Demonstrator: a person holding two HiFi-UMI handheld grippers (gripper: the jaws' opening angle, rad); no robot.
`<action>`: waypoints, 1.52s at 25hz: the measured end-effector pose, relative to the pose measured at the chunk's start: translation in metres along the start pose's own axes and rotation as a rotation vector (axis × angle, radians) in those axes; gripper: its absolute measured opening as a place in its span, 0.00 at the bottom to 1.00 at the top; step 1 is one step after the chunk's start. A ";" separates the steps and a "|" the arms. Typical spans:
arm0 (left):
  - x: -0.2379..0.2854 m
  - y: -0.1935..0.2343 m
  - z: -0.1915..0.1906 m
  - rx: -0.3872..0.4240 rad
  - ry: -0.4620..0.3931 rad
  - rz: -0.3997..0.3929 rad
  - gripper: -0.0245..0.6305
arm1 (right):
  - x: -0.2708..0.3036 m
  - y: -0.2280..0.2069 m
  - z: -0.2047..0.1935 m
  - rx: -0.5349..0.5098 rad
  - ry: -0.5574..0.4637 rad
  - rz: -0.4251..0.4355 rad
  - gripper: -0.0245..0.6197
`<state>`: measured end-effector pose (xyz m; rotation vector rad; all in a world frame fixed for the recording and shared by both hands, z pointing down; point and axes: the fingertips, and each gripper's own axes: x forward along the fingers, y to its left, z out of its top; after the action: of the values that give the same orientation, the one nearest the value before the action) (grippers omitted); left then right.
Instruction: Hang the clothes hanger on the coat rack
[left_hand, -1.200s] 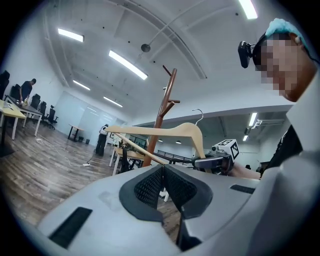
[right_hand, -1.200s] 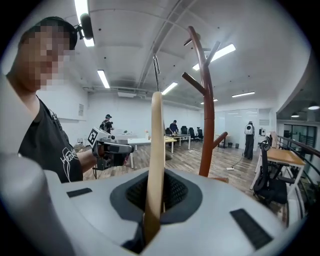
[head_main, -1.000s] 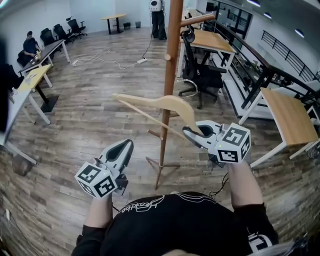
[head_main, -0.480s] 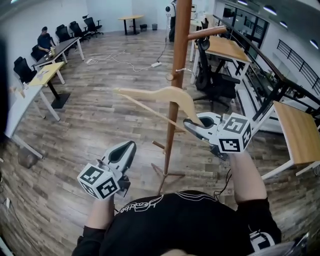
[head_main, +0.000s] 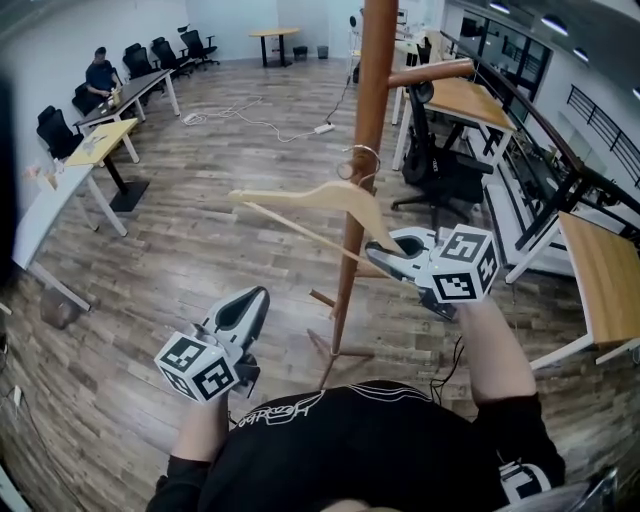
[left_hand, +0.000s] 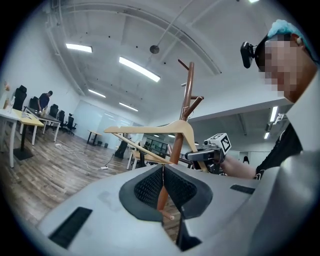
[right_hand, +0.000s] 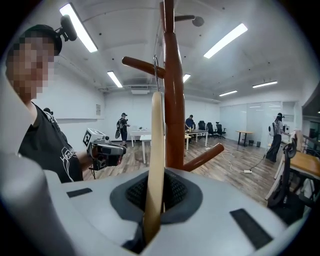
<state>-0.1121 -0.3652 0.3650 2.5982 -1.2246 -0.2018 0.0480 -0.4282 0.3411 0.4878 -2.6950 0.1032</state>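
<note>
A pale wooden clothes hanger (head_main: 310, 198) is held out level in front of me, its metal hook (head_main: 366, 158) close against the brown coat rack pole (head_main: 368, 130) beside a short peg (head_main: 346, 172). My right gripper (head_main: 380, 252) is shut on the hanger's near arm; in the right gripper view the hanger (right_hand: 155, 165) stands edge-on between the jaws, its hook (right_hand: 157, 75) just under a rack peg (right_hand: 142, 66). My left gripper (head_main: 256, 297) hovers lower left of the pole, shut with nothing in it. From the left gripper view the hanger (left_hand: 150, 131) and rack (left_hand: 186, 110) lie ahead.
A long peg (head_main: 430, 72) juts right from the pole, a lower one (head_main: 322, 298) left. An office chair (head_main: 440, 170) and wooden desks (head_main: 600, 270) stand right of the rack, a white desk (head_main: 40, 220) at left. A cable (head_main: 250, 125) trails on the floor. People are far off.
The right gripper has carried the hanger forward toward the rack, so the hook now sits beside the pole's short peg. The left gripper has drifted slightly forward and stays shut.
</note>
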 end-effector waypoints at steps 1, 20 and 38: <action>0.001 0.002 -0.002 0.000 0.003 0.004 0.05 | 0.002 -0.001 -0.002 0.005 0.002 0.008 0.10; 0.003 0.002 -0.004 -0.004 0.006 0.011 0.05 | 0.007 0.003 -0.008 0.086 -0.077 0.140 0.10; -0.026 -0.033 -0.011 -0.016 0.018 -0.100 0.05 | -0.107 0.011 -0.007 -0.095 -0.190 -0.599 0.44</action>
<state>-0.1016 -0.3235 0.3663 2.6436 -1.0840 -0.2062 0.1389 -0.3827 0.3053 1.2981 -2.5869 -0.2487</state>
